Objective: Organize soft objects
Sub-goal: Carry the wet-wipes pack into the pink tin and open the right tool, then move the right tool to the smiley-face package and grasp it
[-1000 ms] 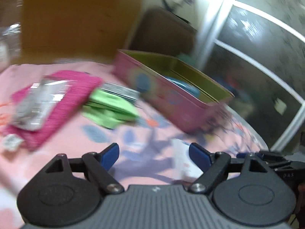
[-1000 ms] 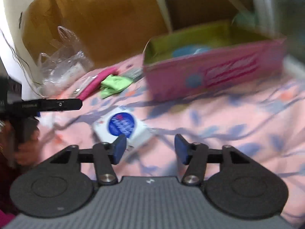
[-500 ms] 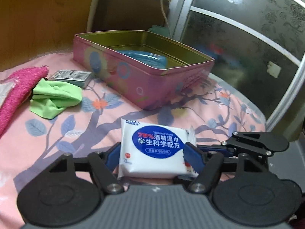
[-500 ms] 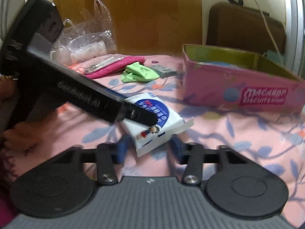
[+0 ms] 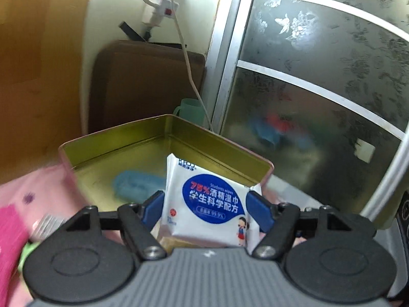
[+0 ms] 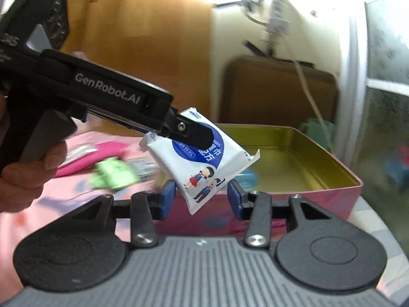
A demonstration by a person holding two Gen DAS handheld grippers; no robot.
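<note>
A white wet-wipes pack (image 5: 212, 199) with a blue label is clamped between the blue pads of my left gripper (image 5: 204, 204), lifted off the bed. It hangs over the near rim of the open pink tin (image 5: 217, 140). The right wrist view shows the left gripper (image 6: 199, 138) from the side, shut on the pack (image 6: 209, 168), with the tin (image 6: 332, 158) behind. My right gripper (image 6: 202, 199) stands partly open just below; the pack's lower corner hangs between its fingers without being pressed. A blue soft item (image 5: 135, 184) lies inside the tin.
A green cloth (image 6: 115, 174) and a pink towel (image 6: 97, 153) lie on the flowered bedspread to the left, with a small flat packet beside them. A brown board, a cable and a frosted glass door stand behind the tin. A hand (image 6: 28, 176) holds the left gripper.
The left gripper closed on the wipes pack, lifted it off the bedspread and carried it up to the tin. The right gripper's fingers narrowed and it followed upward.
</note>
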